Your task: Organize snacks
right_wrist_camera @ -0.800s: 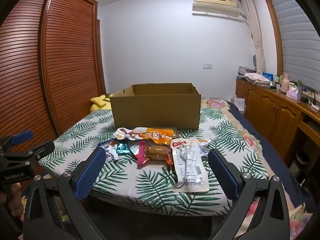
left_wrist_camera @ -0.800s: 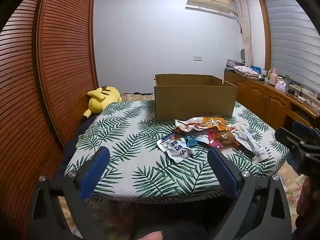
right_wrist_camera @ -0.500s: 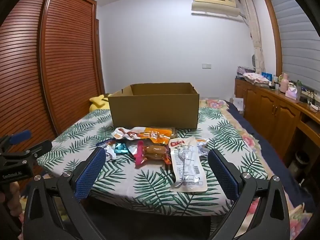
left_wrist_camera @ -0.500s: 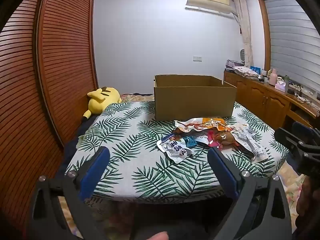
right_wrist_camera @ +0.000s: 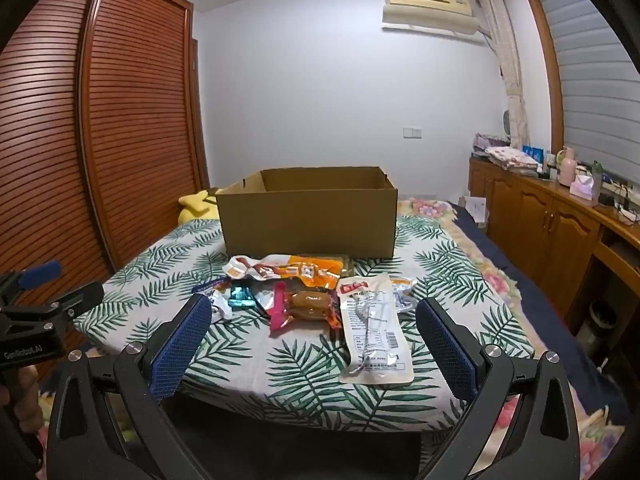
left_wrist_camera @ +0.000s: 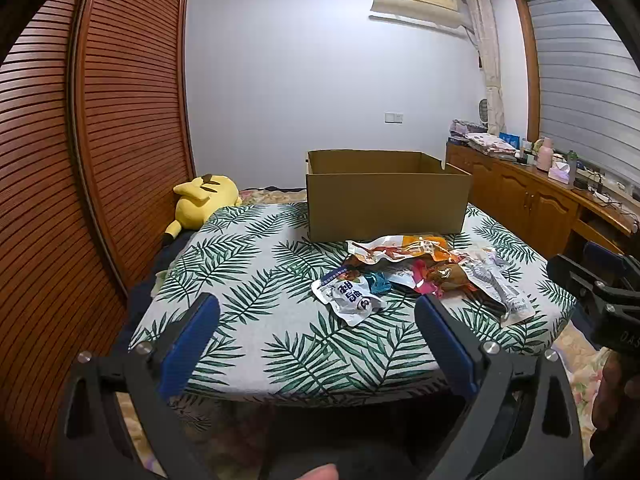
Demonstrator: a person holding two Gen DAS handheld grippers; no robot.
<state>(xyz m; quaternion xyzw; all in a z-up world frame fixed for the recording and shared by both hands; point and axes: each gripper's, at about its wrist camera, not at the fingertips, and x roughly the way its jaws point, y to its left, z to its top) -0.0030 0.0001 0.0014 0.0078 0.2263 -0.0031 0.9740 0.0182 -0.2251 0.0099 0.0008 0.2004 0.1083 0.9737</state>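
Item: snack sorting, opening stage. Against the frames of a moment ago, the right wrist view is showing the bed and its load slightly larger and lower in frame, so the right gripper is easing toward the pile; the left wrist view is reading almost unchanged. Judgement: the approach is only beginning, and nothing is yet sorted. Both tools are standing spread about as wide as they go and gripping nothing: the right gripper is framing the pile from short of the bed's near edge, and the left gripper is hanging off to the pile's left. The snacks are lying in a loose, overlapping heap on the leaf-print cover, just in front of the open cardboard box, none visibly inside it. The long white packet is lying flat at the heap's right, its long axis running from the box toward the camera, red-labelled end farthest away. The orange packet is lying crosswise, parallel to the box front. The white pouch is sitting at the heap's left, angled. A yellow plush toy is resting at the far left edge.
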